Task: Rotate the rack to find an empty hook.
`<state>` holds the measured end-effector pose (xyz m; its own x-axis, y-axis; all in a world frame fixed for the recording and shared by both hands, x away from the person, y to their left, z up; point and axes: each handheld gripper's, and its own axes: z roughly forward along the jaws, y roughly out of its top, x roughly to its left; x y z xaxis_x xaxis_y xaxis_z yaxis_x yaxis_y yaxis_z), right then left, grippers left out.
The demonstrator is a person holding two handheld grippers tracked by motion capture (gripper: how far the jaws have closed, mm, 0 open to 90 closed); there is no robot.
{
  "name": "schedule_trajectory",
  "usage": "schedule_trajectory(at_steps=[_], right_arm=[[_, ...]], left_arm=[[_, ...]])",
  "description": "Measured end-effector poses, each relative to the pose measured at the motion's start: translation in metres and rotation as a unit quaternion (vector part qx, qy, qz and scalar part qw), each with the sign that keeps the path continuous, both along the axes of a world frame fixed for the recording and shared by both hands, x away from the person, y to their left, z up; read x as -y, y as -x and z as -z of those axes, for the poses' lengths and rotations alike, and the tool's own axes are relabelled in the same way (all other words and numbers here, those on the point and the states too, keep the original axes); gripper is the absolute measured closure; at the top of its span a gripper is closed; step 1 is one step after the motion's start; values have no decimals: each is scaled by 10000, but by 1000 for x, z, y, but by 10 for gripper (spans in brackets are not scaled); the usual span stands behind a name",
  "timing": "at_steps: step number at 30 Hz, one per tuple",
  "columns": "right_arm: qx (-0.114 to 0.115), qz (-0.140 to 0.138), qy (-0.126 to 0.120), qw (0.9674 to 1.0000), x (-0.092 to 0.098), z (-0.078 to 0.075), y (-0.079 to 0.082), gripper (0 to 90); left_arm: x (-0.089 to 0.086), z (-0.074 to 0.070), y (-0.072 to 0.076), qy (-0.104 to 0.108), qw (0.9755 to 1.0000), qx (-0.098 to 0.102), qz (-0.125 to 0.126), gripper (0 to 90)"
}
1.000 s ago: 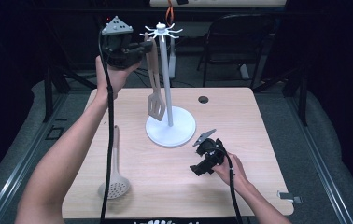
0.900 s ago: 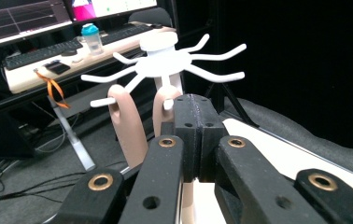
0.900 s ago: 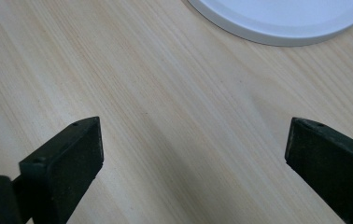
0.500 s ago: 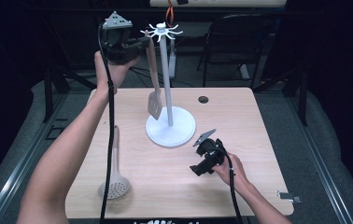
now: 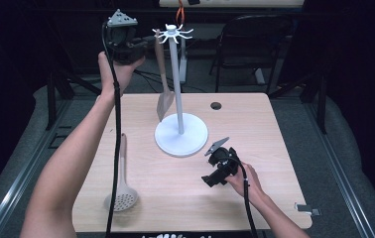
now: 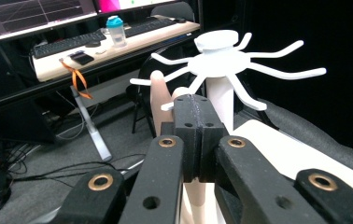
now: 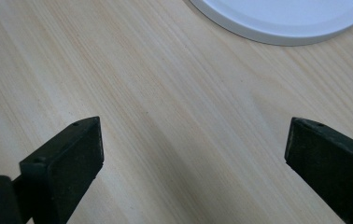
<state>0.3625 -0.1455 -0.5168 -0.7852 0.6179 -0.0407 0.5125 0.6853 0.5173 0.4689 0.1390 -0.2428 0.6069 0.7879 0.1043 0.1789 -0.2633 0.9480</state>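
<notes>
1. Overhead, the left gripper [image 5: 143, 47] is raised to the top of the white stand [image 5: 180, 99], and its jaws are clamped narrow on the handle tip of a tan spatula [image 5: 163, 82].
2. From the left gripper view, the handle tip [image 6: 158, 91] is seen just beside a prong of the hook crown [image 6: 226, 60]; whether it is hooked on cannot be told.
3. The spatula blade is hung clear of the desk [image 5: 275, 148], at about ten o'clock from the stand's round base [image 5: 181, 136].
4. A slotted spoon [image 5: 121, 191] is left lying at roughly seven o'clock on the desk, well apart from the stand.
5. The right gripper [image 5: 215, 166] is rested on the desk at about four o'clock from the base, with jaws spread wide and nothing held.
6. Judged risks: the prong could be missed by the handle's hole, since the prongs are thin and closely spaced; were the grip let go too early, the spatula would be dropped against the pole.
7. The stand could be tipped if the crown were pushed sideways, as the base is not steadied by the right gripper.
</notes>
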Motion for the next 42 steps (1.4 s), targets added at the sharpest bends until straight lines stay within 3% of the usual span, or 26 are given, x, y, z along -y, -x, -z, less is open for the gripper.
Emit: schedule_trajectory(at_steps=[5, 7, 10, 14, 21, 25, 30, 35, 38, 41, 42], right_arm=[[3, 6, -47, 10000, 0, 0, 0, 42], [-12, -60, 78, 10000, 1, -2, 0, 42], [-45, -71, 78, 9999, 0, -2, 0, 43], [-23, -42, 49, 10000, -1, -2, 1, 43], [-40, -92, 124, 9999, -1, -2, 0, 42], [-46, -69, 100, 9999, -2, 0, 1, 43], [-75, -75, 105, 9999, -2, 0, 1, 43], [-68, -112, 155, 9998, -3, 0, 1, 43], [-83, -121, 177, 9997, -3, 0, 1, 44], [-87, -125, 188, 9997, -3, 1, 1, 44], [-83, -116, 177, 9997, -3, 1, 1, 44]], left_arm=[[-11, 2, 6, 274, 9996, 24, -11, 898], [-16, 6, 10, 300, 9995, 22, -40, 892], [-24, 13, 15, 365, 9993, -20, -67, 874], [-34, 28, 20, 443, 9989, -170, -54, 817], [-41, 57, 26, 262, 9979, -583, -135, 623], [-43, 76, 30, 131, 9952, -916, -315, 486], [-47, 102, 39, -50, 9926, -1103, -508, 302], [-53, 133, 53, -217, 9892, -1300, -634, 199], [-59, 150, 59, -250, 9868, -1424, -732, 135], [-63, 167, 63, -309, 9822, -1648, -850, 11], [-65, 173, 64, -300, 9813, -1692, -864, 10]])
